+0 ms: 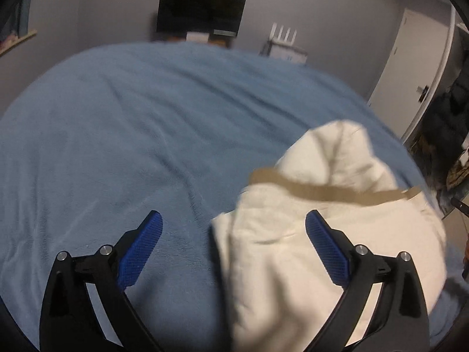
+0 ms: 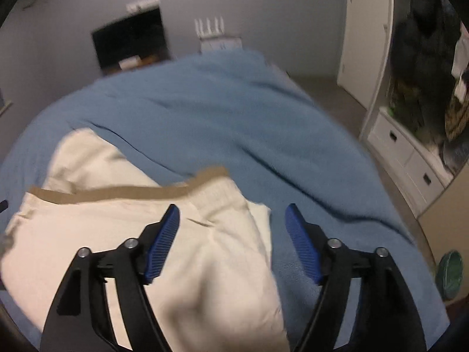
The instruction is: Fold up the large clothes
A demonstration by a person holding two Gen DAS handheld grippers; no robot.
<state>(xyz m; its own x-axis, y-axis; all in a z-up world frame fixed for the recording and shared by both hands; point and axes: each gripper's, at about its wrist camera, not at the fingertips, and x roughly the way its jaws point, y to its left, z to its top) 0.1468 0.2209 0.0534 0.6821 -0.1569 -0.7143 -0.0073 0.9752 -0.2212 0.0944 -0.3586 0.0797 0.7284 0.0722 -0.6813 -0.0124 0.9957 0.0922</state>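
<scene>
On the bed (image 1: 117, 123), spread with a blue blanket (image 2: 234, 111), lies one cream garment (image 1: 322, 234), folded over itself, with a tan band (image 1: 322, 193) across it. Motion blur softens both views, so I cannot tell what kind of garment it is; its near end is cut off by the frame edge and partly hidden behind the black gripper arms.

Seen from the left wrist, the garment sits at the near right of the bed. The left gripper (image 1: 233, 220) hangs above it with its two blue-padded fingers (image 1: 140, 249) wide apart; the cloth's left edge shows in the gap between them, though nothing is pinched.

Seen from the right wrist, the same garment fills the near left. The right gripper (image 2: 233, 214) also has its fingers (image 2: 164, 243) apart and gripping nothing, with the cloth's right edge showing in the gap.

Beyond the far end of the bed both views show one dark screen (image 1: 199, 11) on the grey wall and one white router (image 2: 209, 28) with four upright antennas. Each also catches one white door (image 2: 366, 29) at the right.

Only the right wrist view shows the white drawer unit (image 2: 410, 158), two drawer fronts countable, below a cluttered dark recess, and a green round object (image 2: 450, 272) at the near right, too blurred to name.
</scene>
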